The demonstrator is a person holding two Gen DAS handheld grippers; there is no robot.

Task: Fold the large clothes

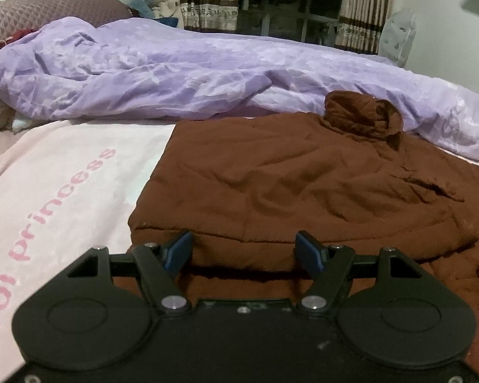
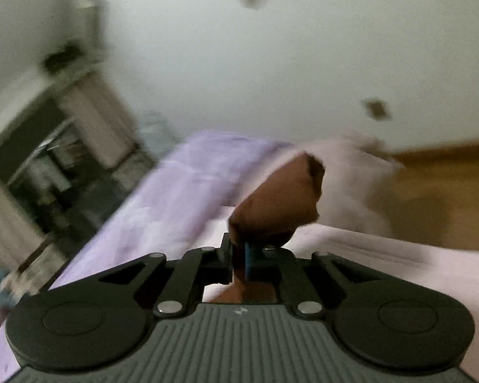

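A large brown garment lies on the bed, its left side folded to a straight edge and its collar bunched at the far end. My left gripper is open, its blue-padded fingers spread over the garment's near edge and holding nothing. In the blurred right wrist view my right gripper is shut on a piece of the brown garment and holds it lifted above the bed.
A crumpled lilac duvet lies across the far side of the bed. A pink blanket with lettering covers the bed to the left. Curtains and a dark window stand behind. A wooden floor shows to the right.
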